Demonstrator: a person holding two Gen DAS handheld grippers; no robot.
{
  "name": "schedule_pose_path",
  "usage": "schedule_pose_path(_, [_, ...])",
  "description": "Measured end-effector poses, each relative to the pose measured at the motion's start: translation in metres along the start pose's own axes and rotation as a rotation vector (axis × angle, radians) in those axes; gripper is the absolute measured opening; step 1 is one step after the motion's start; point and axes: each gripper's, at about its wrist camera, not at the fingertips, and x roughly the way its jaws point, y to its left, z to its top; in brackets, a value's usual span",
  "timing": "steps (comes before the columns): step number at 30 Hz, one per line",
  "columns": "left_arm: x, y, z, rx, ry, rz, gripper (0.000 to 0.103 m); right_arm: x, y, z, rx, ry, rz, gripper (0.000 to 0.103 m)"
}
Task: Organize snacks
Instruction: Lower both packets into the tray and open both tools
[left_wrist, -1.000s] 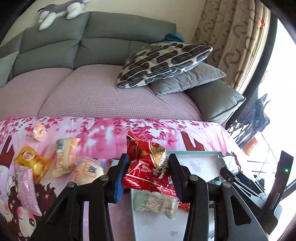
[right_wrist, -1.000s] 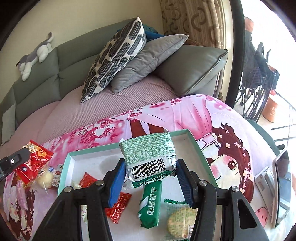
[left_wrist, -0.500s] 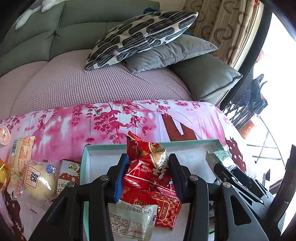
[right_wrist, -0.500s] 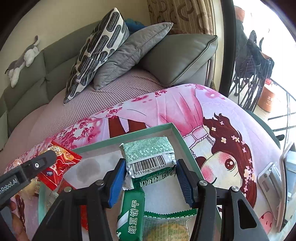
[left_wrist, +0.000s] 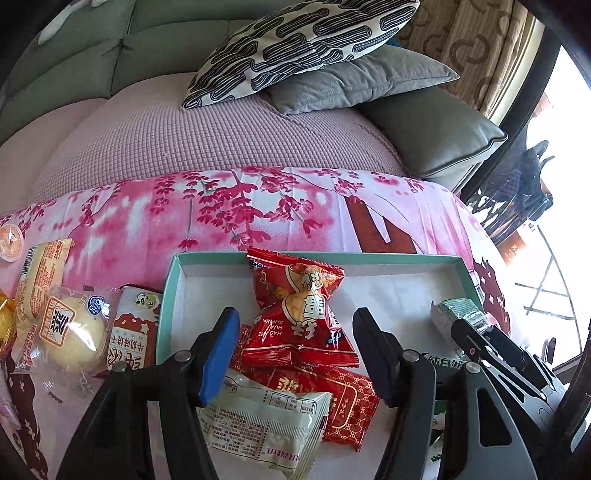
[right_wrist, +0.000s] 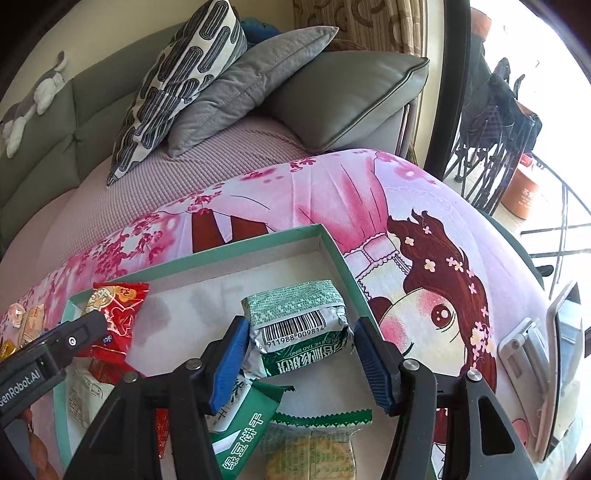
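A teal-rimmed white tray (left_wrist: 369, 258) lies on the pink blossom cloth. My left gripper (left_wrist: 295, 321) hangs over the tray's left part, and its jaws are opening. The red peanut packet (left_wrist: 295, 288) lies between them on other packets, with a gap at each pad. In the right wrist view my right gripper (right_wrist: 301, 332) is over the tray's (right_wrist: 236, 251) right end. Its jaws are opening too, and the green barcode packet (right_wrist: 295, 314) sits between them, just free of the pads. It rests on a green biscuit packet (right_wrist: 243, 432).
A red flat packet (left_wrist: 332, 398) and a white packet (left_wrist: 266, 424) lie in the tray. Left of it on the cloth are a wrapped bun (left_wrist: 70, 332), a brown biscuit packet (left_wrist: 129, 332) and a jelly cup (left_wrist: 9, 243). A phone on a stand (right_wrist: 554, 350) is at the right. Sofa cushions (left_wrist: 295, 48) are behind.
Both grippers have sunk toward the tray, the left one also shifting right over it. Both pairs of jaws have spread, and the red and green packets now rest in the tray.
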Motion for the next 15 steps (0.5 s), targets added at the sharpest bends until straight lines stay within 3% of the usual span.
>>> schedule_pose_path(10, [-0.022,0.014,-0.012,-0.002,-0.025,0.097,0.087,-0.015,0.005,0.001,-0.032,0.009,-0.035,0.085])
schedule_pose_path(15, [-0.034,0.025,-0.021,-0.023,-0.053,0.144,0.092,-0.028,0.011,-0.001,-0.037,0.015,-0.030,0.088])
